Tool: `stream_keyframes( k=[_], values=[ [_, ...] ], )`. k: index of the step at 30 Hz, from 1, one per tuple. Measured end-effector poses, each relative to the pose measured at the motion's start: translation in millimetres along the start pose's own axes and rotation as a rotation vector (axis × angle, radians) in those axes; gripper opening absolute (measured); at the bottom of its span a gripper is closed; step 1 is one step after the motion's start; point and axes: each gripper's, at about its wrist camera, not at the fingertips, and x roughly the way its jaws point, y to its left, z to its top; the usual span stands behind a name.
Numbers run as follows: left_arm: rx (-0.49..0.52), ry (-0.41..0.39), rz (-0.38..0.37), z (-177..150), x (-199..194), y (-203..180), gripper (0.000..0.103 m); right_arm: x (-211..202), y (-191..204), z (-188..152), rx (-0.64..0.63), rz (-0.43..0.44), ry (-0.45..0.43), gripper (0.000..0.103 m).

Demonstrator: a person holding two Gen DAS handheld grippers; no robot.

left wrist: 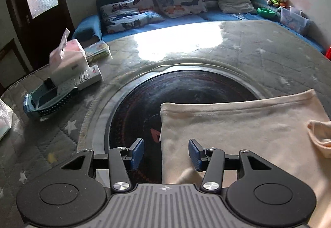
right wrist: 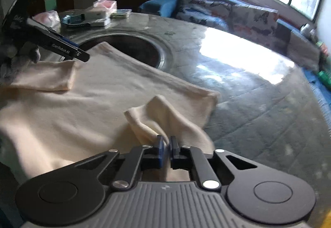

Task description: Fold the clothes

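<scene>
Here the cream shirt (right wrist: 86,102) lies spread flat on the quilted counter (right wrist: 258,116), its far hem reaching over the round dark plate (left wrist: 186,91) set in the middle. The right gripper (right wrist: 166,145) has its fingers pinched tight on a raised fold of one sleeve (right wrist: 163,116). The left gripper (left wrist: 166,153) hangs over the shirt's left edge with fingers about half apart, holding nothing, while a tissue box (left wrist: 69,58) sits well off to the left.

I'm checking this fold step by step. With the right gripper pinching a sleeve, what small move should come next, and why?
Probably carry the sleeve inward over the cream shirt and lay it flat. The right gripper is shut on that sleeve, which stands bunched up, while the other sleeve already lies folded in and the left gripper is open, holding nothing.
</scene>
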Motion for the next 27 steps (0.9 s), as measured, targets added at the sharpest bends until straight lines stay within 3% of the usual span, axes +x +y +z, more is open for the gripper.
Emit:
stream_keyframes(
  k=[5, 9, 11, 14, 18, 24, 26, 27],
  values=[
    [-0.012, -0.011, -0.017, 4.2, 8.7, 0.6, 0.049, -13.7, -37.7, -5.4, 0.073, -0.164, -0.014, 0.0],
    [-0.004, -0.028, -0.032, 7.2, 12.2, -1.9, 0.035, -29.7, -56.2, -5.3, 0.147, -0.104, -0.027, 0.007],
    [0.001, -0.032, -0.039, 8.9, 13.0, -4.9, 0.025, -32.9, -50.8, -3.6, 0.137, -0.045, -0.037, 0.015],
    [0.015, -0.043, -0.04, 9.3, 13.3, -8.7, 0.019, -29.7, -33.2, 1.1, 0.098, 0.056, -0.049, 0.026],
    [-0.003, -0.048, -0.035, 8.8, 11.1, -2.6, 0.021, -16.2, -7.8, 8.2, 0.034, 0.15, -0.033, 0.037],
    [-0.022, -0.062, -0.026, 9.8, 6.7, 7.9, 0.033, 4.0, 24.9, 13.3, -0.048, 0.185, -0.001, 0.036],
    [-0.027, -0.055, -0.036, 11.0, 9.1, 9.0, 0.037, 9.1, 28.0, 13.2, -0.062, 0.171, 0.007, 0.035],
    [-0.024, -0.053, -0.041, 11.6, 11.2, 8.6, 0.037, 11.6, 28.7, 14.1, -0.065, 0.162, 0.006, 0.028]
  ],
)
